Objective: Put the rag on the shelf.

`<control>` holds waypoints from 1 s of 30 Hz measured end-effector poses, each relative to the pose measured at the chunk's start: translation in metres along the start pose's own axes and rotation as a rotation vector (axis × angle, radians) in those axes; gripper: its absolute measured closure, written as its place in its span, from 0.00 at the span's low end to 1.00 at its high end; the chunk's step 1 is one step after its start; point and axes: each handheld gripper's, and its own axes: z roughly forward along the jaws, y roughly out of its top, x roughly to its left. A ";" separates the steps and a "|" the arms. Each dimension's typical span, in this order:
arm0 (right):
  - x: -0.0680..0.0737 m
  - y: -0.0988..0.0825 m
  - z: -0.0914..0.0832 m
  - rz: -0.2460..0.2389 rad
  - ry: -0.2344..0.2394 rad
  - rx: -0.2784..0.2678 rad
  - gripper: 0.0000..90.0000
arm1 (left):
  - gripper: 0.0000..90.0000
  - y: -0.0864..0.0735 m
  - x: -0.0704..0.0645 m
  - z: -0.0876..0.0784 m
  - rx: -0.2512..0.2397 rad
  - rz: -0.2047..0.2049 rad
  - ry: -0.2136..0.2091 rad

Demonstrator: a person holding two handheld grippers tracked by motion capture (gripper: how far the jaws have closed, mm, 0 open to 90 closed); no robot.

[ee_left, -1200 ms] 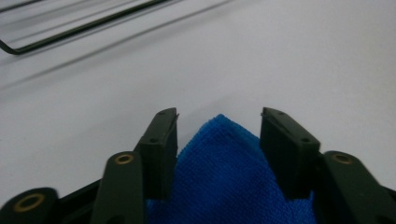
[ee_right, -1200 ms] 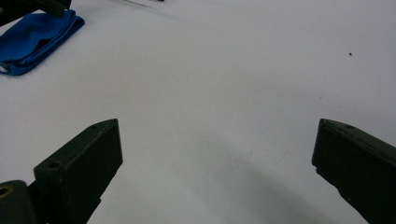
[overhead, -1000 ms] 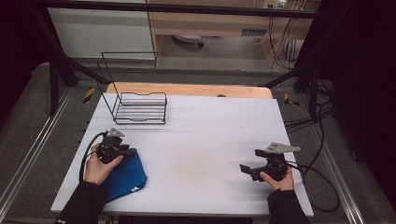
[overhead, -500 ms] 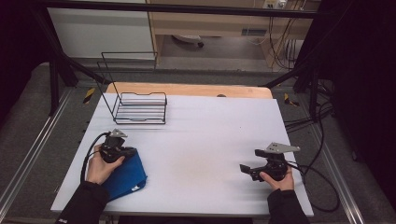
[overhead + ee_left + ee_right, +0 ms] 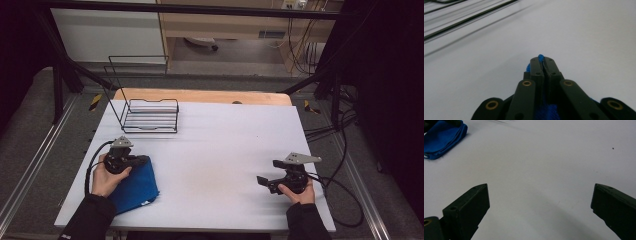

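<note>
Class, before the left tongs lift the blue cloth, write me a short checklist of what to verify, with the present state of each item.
1. Left tongs closed on the cloth: ok. The jaws have just been closing, and blue fabric shows pinched between them.
2. Pinch deep enough to hold in a lift: cannot tell; a small fold pokes past the tips.
3. Right tongs free: ok, jaws wide apart with nothing between them.
4. Right tongs away from the cloth: ok, they rest at the table's far right.
5. Rack out of the lift path: ok, it stands apart, beyond the cloth.
</note>
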 end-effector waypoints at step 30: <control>0.001 0.000 0.002 0.000 0.002 0.002 0.03 | 0.83 0.012 -0.002 0.035 0.182 -0.004 0.069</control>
